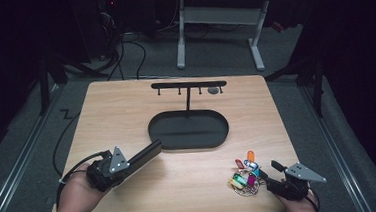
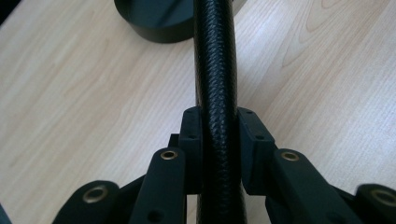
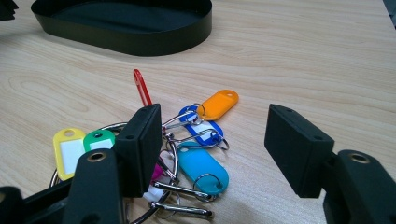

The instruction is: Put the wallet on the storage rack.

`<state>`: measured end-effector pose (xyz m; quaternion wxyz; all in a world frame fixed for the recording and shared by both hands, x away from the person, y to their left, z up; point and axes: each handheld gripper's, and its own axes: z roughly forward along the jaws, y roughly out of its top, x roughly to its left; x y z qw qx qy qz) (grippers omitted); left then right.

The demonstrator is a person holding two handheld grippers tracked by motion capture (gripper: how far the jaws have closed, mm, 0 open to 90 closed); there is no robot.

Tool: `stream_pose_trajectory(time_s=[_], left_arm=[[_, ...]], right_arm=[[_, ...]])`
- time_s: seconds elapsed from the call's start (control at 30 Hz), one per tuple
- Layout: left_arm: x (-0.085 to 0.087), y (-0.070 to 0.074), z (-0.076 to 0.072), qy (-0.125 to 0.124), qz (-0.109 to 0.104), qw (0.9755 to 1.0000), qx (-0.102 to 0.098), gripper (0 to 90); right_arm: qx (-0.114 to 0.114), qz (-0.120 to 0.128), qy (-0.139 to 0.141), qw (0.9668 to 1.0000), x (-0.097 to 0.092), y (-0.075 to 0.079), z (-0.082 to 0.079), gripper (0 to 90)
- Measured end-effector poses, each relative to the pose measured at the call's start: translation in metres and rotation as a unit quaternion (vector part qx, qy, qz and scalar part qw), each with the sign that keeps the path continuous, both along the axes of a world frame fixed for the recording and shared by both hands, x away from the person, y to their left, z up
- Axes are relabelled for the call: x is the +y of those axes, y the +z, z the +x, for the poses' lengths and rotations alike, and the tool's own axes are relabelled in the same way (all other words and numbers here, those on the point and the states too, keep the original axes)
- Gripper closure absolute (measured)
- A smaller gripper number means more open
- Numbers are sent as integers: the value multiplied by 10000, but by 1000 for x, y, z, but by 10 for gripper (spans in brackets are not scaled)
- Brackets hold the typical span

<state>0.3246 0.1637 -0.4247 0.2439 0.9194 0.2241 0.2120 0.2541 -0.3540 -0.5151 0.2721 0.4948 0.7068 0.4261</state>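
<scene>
Right gripper view, six key tags point(image 3: 201, 168), one black tray point(image 3: 126, 23), open fingers point(image 3: 294, 144).

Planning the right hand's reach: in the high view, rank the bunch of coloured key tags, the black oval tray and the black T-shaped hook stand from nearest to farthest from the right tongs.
1. Bunch of coloured key tags, just left of the right tongs.
2. Black oval tray, table centre.
3. Black T-shaped hook stand, behind the tray, far edge.

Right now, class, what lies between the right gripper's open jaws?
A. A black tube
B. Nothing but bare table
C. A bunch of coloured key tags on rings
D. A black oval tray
C: the right gripper stands open over the key tags on the table.
</scene>
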Motion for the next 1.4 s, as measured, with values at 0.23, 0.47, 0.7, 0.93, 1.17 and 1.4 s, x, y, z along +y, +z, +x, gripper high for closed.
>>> stream_pose_trajectory(time_s=[0.23,0.47,0.7,0.93,1.17,1.4], left_arm=[[-7,10,5,-101,-53,9996,-258,744],[-21,20,13,-242,-31,9982,-539,744],[-45,20,25,-459,143,9957,-795,745],[-72,19,33,-781,242,9903,-1121,744],[-99,20,42,-1047,445,9835,-1405,744],[-122,18,57,-1235,523,9780,-1597,744]], right_arm=[[13,11,12,10000,0,0,0,372],[4,10,-6,10000,-1,-1,-1,372],[9,10,-29,10000,-3,-1,-3,372],[15,27,-54,10000,-5,-1,-4,372],[11,39,-53,10000,-6,-1,-5,372],[31,63,-40,10000,-6,-2,-4,372]])
